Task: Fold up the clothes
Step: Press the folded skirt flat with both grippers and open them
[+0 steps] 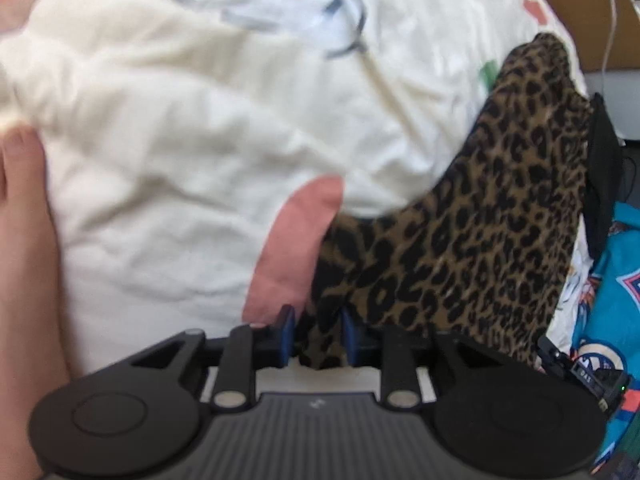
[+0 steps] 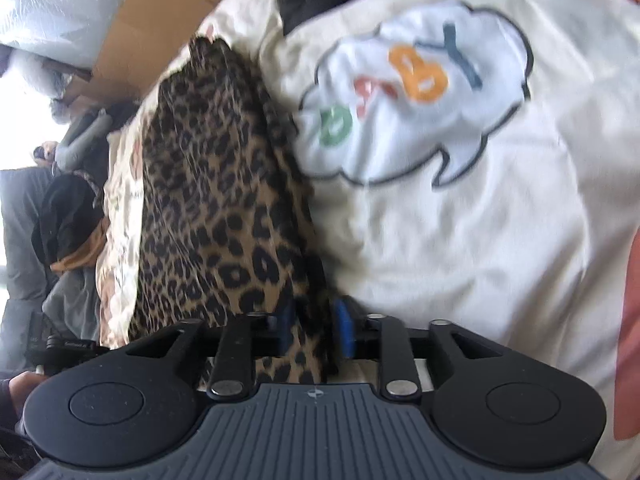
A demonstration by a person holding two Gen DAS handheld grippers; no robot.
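Two tools: left tool (image 1: 317,334) and right tool (image 2: 316,330), each clamped on leopard-print garment (image 1: 480,240) (image 2: 216,200); gripped edges hidden between pads; cream bedspread (image 1: 160,160) (image 2: 480,220) blurred.

Garment (image 1: 480,216) — leopard print, brown/blk.

**Right gripper pinches leopard cloth beside the cream sheet**

The right gripper (image 2: 315,330) has its blue pads (image 2: 344,330) closed on a fold of the leopard-print garment (image 2: 216,200). That garment runs away from the gripper in a long bunched strip. Just right of the garment lies a cream sheet (image 2: 500,240) with a white cloud patch (image 2: 416,100) bearing coloured letters. Left of the garment, dark clothes (image 2: 66,216) lie heaped; beyond it, brown cardboard (image 2: 160,16).
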